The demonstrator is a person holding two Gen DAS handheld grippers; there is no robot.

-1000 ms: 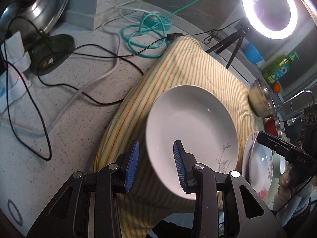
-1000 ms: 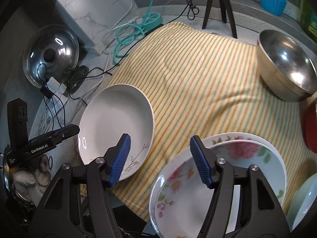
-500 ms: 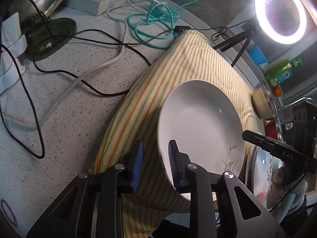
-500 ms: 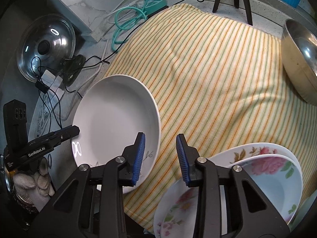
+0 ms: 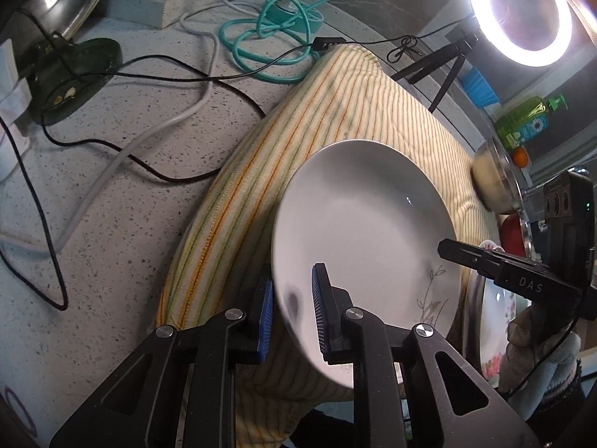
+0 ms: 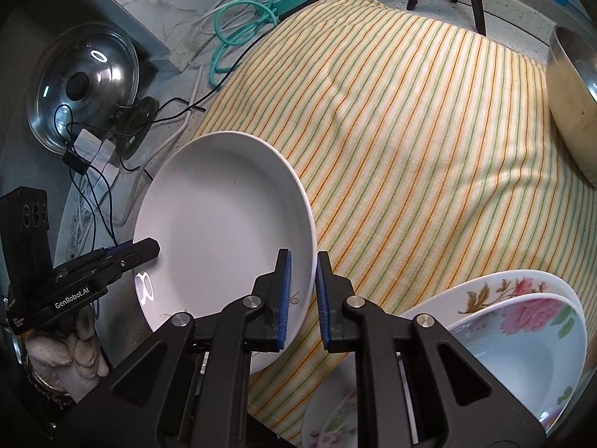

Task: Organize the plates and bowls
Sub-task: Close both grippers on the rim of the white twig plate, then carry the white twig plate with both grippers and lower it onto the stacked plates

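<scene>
Change: both tongs had narrowed onto the white plate (image 5: 363, 231) rim since a second earlier.
Left tongs (image 5: 291, 315): pinching the near rim.
Right tongs (image 6: 301, 295): nearly shut astride the opposite rim, contact unclear.
Advice: lift level off the striped cloth (image 6: 429, 142).

white plate (image 5: 365, 231), tilted, over striped cloth (image 6: 429, 130)

A teal cable (image 5: 268, 33) coils on the speckled counter (image 5: 112, 231) beside a striped cloth (image 6: 429, 156), near a pot lid (image 6: 84, 86).
</scene>
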